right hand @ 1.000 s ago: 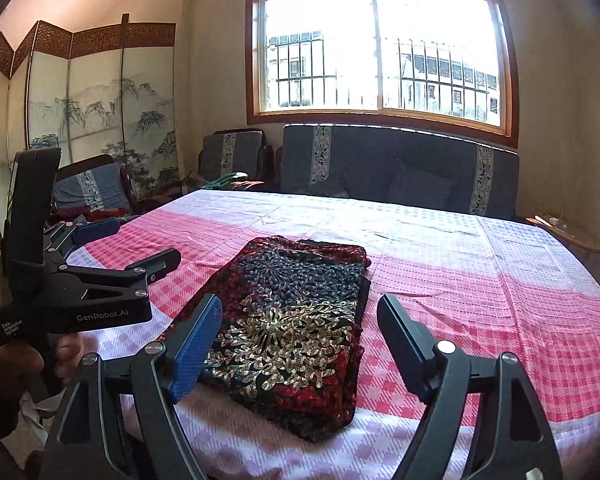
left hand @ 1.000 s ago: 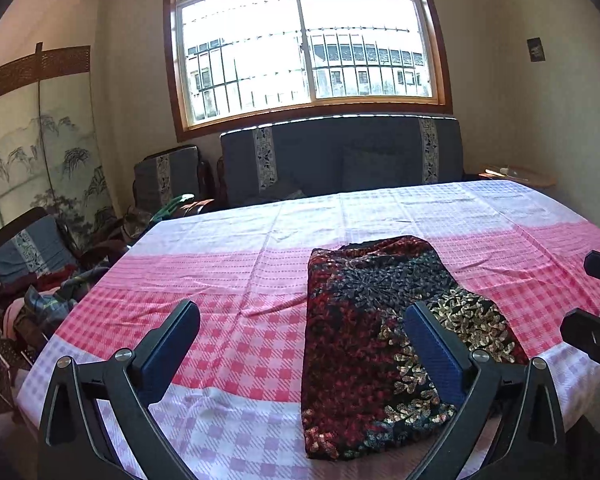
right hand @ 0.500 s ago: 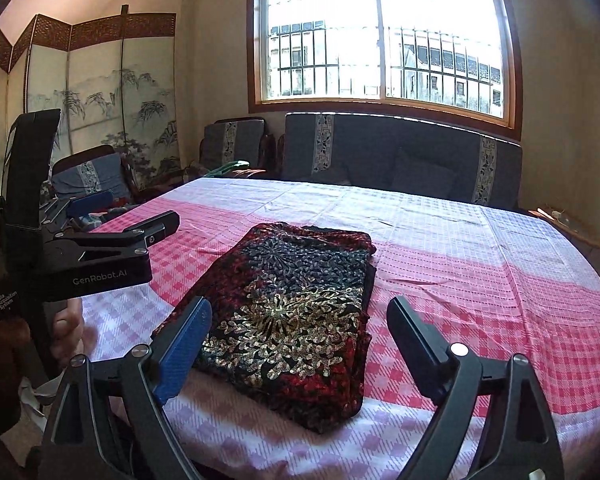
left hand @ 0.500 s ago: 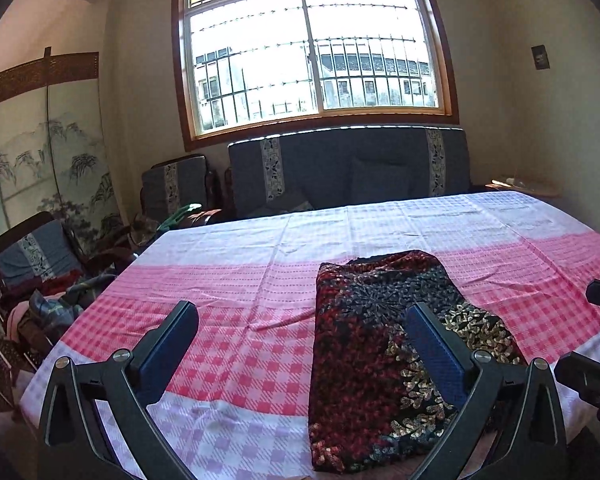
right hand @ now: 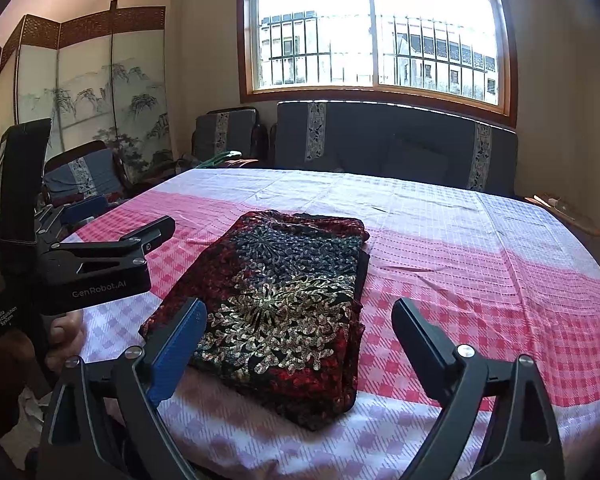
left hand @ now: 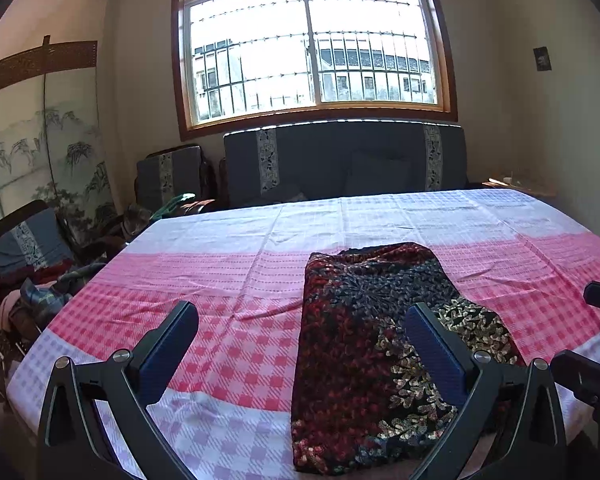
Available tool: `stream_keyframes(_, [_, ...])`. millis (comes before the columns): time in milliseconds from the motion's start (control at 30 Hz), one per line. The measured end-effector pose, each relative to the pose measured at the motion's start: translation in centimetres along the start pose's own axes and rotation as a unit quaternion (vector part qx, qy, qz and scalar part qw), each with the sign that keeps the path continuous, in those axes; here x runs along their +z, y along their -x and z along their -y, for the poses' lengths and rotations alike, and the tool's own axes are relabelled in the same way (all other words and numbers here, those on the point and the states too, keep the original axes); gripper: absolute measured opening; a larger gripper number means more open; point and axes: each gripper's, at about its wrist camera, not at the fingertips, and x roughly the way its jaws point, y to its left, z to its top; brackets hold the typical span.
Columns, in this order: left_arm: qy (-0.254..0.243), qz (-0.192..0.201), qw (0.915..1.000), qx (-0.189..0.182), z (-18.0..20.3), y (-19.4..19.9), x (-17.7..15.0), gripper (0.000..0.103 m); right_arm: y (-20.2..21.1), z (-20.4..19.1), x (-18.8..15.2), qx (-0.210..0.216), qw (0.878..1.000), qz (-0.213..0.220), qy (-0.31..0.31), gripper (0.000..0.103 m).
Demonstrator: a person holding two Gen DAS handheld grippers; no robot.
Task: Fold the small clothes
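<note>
My left gripper (left hand: 300, 340) stands wide and holds nothing. My right gripper (right hand: 296, 334) is opening its jaws, with nothing pressed between them. The folded patterned cloth (right hand: 284, 300) lies at the near edge of the table (right hand: 480, 248), slightly over the rim I think. The risk I see: if I pull a finger (left hand: 436, 354) back carelessly, it can catch the top layer and drag the fold open or off the edge. The pink checked tablecloth (left hand: 228, 300) has wrinkles. Behind are a dark sofa (left hand: 340, 160), a barred window (right hand: 376, 28) and a painted folding screen (right hand: 100, 96).
</note>
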Motion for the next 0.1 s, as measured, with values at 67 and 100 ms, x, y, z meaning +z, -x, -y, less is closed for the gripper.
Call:
stream_keyframes(67, [0.006,-0.006,1.0,-0.002,-0.09,-0.15,0.09,0.103,-0.07,0.14,0.0,-0.002,1.0,-0.001,-0.002,0.094])
stream_keyframes(100, [0.011,-0.014,0.9998,-0.002,-0.17,-0.34,0.17,0.103,-0.11,0.19,-0.01,-0.002,1.0,-0.002,-0.003,0.094])
